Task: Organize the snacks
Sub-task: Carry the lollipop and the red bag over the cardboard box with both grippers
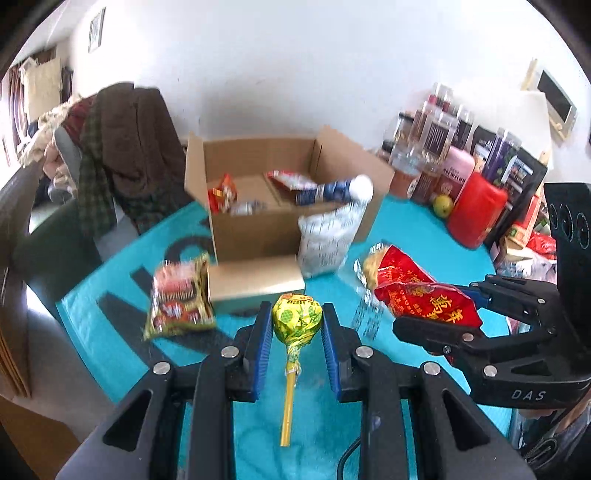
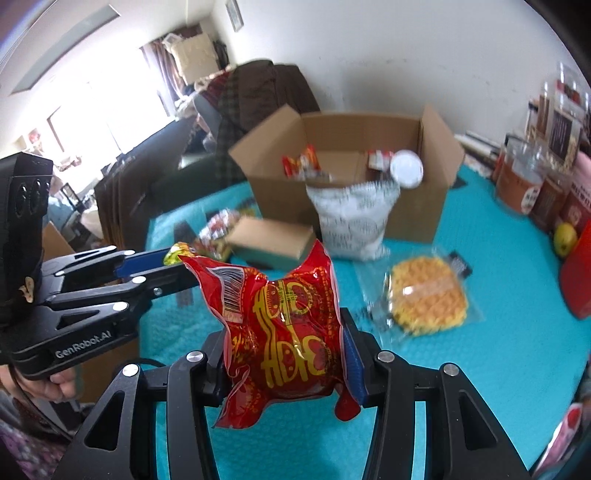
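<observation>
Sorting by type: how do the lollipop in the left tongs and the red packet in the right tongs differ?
The lollipop is a small yellow-green wrapped ball on a yellow stick; the red packet is a wider, puffy red pouch with yellow print and a barcode. The lollipop stands upright; the packet bulges beyond the pads. Both are gripped above the teal cloth.

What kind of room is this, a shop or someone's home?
Most likely a lived-in home: clothes heaped over a chair, a framed picture on the wall, and jars and tins of food crowding a table under a turquoise cloth.
</observation>
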Demonstrator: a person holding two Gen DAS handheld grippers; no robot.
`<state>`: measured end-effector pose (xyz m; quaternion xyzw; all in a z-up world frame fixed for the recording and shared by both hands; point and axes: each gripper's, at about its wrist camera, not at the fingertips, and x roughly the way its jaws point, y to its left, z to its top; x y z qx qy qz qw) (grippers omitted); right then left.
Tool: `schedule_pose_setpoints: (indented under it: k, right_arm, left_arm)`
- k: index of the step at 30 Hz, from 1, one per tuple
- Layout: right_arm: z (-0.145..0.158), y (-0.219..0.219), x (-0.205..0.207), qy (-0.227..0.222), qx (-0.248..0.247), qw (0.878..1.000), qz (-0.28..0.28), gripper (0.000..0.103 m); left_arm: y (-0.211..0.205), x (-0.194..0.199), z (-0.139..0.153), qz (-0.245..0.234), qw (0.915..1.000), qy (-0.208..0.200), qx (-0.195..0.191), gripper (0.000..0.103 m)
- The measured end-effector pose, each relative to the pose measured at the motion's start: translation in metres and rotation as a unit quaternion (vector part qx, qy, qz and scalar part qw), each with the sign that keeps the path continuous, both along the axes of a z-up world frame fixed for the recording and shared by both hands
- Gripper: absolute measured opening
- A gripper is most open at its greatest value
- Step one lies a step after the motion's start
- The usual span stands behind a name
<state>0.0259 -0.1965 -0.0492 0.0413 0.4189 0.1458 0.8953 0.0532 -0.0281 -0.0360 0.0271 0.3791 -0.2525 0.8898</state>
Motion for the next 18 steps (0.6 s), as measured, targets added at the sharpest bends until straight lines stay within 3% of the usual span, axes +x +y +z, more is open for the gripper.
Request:
schedule_pose_setpoints:
  k: [18]
  right_arm:
    - [0.071, 0.012, 0.047, -0.097, 0.012, 0.995, 0.013, 0.048]
  left_arm:
    - [-0.001, 0.048, 0.067, 0.025, 0.9958, -0.082, -0.032, 0.026]
